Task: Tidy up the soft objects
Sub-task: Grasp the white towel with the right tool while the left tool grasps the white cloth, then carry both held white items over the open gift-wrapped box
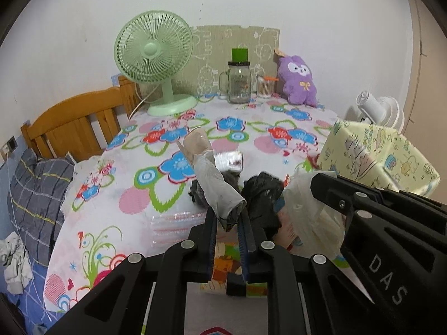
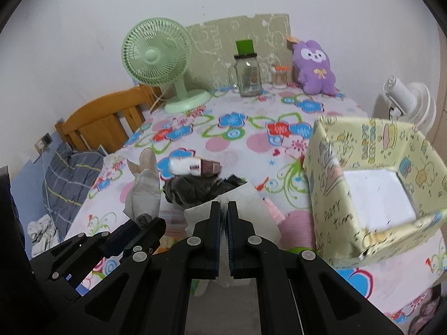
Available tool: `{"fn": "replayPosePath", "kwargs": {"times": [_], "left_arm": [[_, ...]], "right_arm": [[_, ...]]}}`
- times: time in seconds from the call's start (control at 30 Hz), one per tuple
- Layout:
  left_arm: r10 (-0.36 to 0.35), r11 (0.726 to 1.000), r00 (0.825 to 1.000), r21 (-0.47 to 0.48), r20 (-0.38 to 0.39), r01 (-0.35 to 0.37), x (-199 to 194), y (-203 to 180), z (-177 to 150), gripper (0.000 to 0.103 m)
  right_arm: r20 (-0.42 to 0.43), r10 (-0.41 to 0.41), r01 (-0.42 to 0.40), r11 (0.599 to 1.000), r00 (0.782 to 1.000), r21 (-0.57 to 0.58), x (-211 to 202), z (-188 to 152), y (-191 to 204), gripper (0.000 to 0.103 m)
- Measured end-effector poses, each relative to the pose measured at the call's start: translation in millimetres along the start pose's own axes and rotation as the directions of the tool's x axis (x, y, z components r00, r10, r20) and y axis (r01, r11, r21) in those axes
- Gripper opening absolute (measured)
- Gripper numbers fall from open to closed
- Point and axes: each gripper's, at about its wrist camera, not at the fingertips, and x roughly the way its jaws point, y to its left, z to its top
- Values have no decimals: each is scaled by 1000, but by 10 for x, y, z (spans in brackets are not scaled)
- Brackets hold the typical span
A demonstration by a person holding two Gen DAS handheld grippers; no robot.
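Box (image 2: 374, 195): stiff, open-topped, on the desk's right; you drop soft things here.
White cloth (image 2: 251, 195): light, floppy; your right claw (image 2: 224, 209) is clamped on its edge.
Grey sock (image 1: 215, 184): limp, light; your left claw (image 1: 229, 220) pinches its cuff, above the desk.

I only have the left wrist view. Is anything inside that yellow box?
Observer: No. In the right wrist view the yellow box is open on top, and its white floor is bare.
Operator: Are my right fingers holding anything?
Observer: Yes. The right gripper is shut on the edge of a white sheet.
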Motion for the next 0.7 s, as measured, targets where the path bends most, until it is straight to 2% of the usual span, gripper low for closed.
{"fn": "replayPosePath", "kwargs": {"times": [0.7], "left_arm": [[-34, 999, 996, -11, 86, 35, -311, -191, 471, 12]], "right_arm": [[93, 27, -23, 999, 995, -39, -435, 428, -78, 7]]}}
